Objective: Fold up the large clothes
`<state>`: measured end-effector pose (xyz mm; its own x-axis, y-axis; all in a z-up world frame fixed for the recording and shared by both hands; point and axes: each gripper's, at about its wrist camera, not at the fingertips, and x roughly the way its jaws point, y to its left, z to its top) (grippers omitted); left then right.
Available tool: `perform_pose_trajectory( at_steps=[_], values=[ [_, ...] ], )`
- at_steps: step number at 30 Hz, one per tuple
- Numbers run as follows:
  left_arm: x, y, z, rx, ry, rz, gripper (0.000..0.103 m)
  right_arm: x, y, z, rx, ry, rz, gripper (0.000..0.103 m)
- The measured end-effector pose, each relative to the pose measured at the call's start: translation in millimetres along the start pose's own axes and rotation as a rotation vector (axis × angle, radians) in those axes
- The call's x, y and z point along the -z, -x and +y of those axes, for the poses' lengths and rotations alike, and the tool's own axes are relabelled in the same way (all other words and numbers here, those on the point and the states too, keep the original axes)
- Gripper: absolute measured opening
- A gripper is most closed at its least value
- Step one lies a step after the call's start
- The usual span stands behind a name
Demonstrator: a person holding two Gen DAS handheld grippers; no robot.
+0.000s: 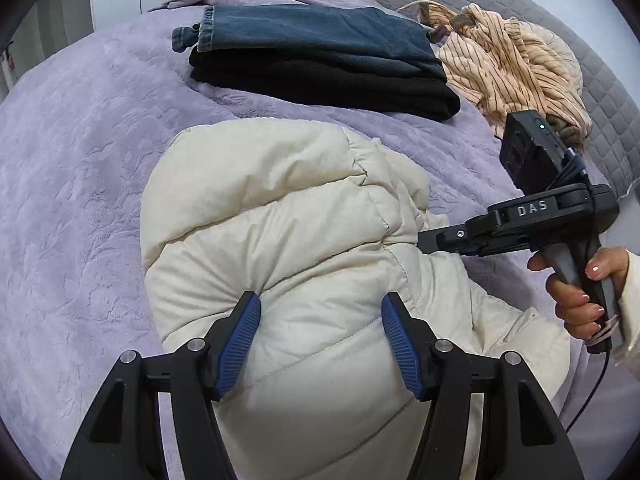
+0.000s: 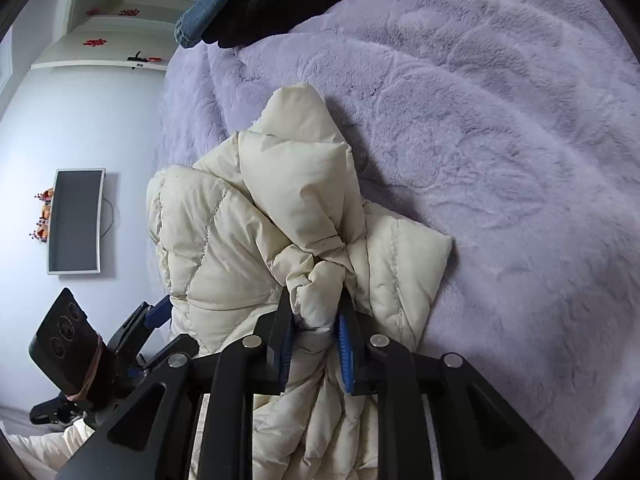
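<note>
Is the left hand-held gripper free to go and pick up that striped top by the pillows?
Probably yes. The left hand-held gripper is open over the cream puffer jacket, clamping nothing. The striped top lies uncovered beyond, though the right hand-held gripper partly crosses the path.

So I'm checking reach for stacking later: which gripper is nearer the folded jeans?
Left, I'd judge. The left gripper faces the folded jeans across the puffer jacket; the right gripper, clamping the jacket's edge, sits off to the side.
</note>
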<state>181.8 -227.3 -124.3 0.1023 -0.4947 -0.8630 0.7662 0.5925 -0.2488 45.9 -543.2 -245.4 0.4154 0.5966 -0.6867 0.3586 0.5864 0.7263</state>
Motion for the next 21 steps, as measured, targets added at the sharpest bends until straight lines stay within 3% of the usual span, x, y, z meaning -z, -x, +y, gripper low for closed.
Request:
perform_pose_trajectory(
  at_steps=[2,3,4,6,9,15,21],
  values=[
    [-1,-2,1,0.003,0.018,-0.002,0.063,6,17,6,0.007,0.001,-0.024,0.061],
    [-3,-3,-1,0.002,0.020,-0.003,0.063,9,26,9,0.026,0.003,-0.037,0.099],
    [-3,-3,-3,0.002,0.019,-0.003,0.063,13,35,11,0.058,0.011,-0.055,0.103],
    [-3,-4,-4,0.000,0.018,-0.004,0.063,17,44,12,0.081,0.020,-0.046,0.103],
    [-3,-7,-6,-0.004,0.017,-0.004,0.063,21,44,3,0.039,-0.015,-0.007,0.103],
    [0,-3,-8,-0.006,0.014,-0.003,0.063,20,6,-11,-0.026,-0.061,0.071,0.103],
    [-1,-3,-7,-0.007,0.020,-0.003,0.063,7,-19,-23,-0.114,-0.103,0.086,0.103]
  ],
)
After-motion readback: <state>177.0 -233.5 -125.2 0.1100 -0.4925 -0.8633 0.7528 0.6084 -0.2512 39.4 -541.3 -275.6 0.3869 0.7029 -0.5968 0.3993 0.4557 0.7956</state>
